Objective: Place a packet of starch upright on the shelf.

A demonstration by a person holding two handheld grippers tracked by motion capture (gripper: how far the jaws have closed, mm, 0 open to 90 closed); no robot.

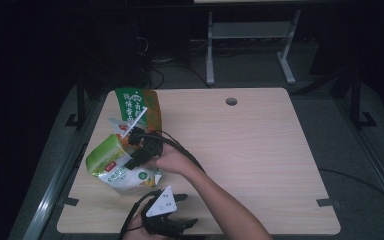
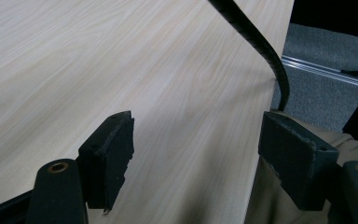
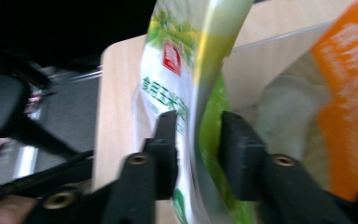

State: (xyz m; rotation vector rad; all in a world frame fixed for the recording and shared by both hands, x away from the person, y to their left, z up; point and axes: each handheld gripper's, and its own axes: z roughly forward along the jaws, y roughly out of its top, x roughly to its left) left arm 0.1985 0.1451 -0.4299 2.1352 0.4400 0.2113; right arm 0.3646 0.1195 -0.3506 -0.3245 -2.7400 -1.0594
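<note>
Two snack bags sit on the left part of the bench (image 1: 260, 150) — a green-and-white bag (image 1: 111, 162) lying puffed on its side, and an orange-and-green bag (image 1: 139, 107) standing just behind it, nearer the far edge.

Right gripper (image 1: 141, 150): reached across to the green-and-white bag (image 3: 177, 93). In the right gripper view the bag's edge runs up between the fingers (image 3: 168, 144), which stand a little apart. Whether either pad still touches the film cannot be told through the blur; neither looks pressed in. Judgement: the bag lies with its weight on the bench, so the fingers are placing it, not carrying it.

Left gripper (image 1: 172, 222): parked at the near edge of the bench, fingers (image 2: 109, 158) wide with nothing between them, bare wood beneath. Likely kept back there to leave the right hand room.

Bag appearance: glossy film, white face with green print, a small red badge, a yellow-green band along the seam. Puffy, probably light and slippery — a thin edge of it could slide out of a loose pinch. The orange-and-green bag (image 3: 349, 93) is close beside it.
</note>
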